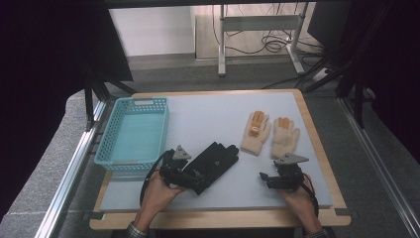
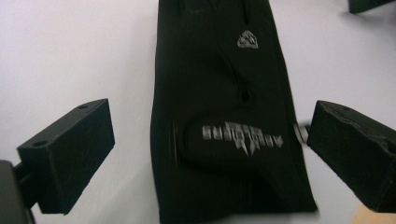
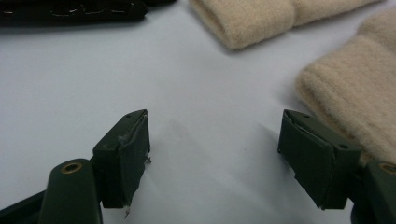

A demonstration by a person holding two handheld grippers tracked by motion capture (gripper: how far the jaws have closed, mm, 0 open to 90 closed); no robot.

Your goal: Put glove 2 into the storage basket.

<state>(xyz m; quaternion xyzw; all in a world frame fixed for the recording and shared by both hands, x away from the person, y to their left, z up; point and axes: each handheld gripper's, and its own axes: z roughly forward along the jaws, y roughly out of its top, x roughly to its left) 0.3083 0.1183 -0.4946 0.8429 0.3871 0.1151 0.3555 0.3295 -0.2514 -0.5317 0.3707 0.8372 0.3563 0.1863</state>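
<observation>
Black glove (image 2: 224,116) lies flat between spread jaws of left gripper (image 2: 205,154), not yet pinched; should close squarely on cuff. Right gripper (image 3: 215,154) spread, empty, beige gloves (image 3: 355,84) just ahead.

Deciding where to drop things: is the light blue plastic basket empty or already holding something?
Empty. The light blue plastic basket shows only its bare floor in the high view; the black glove lies outside, on the table.

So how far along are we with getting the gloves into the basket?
Nothing is done: the blue basket holds nothing. In hand: the left claw is open astride the black glove. The two beige gloves lie untouched; the right claw is open near them.
</observation>
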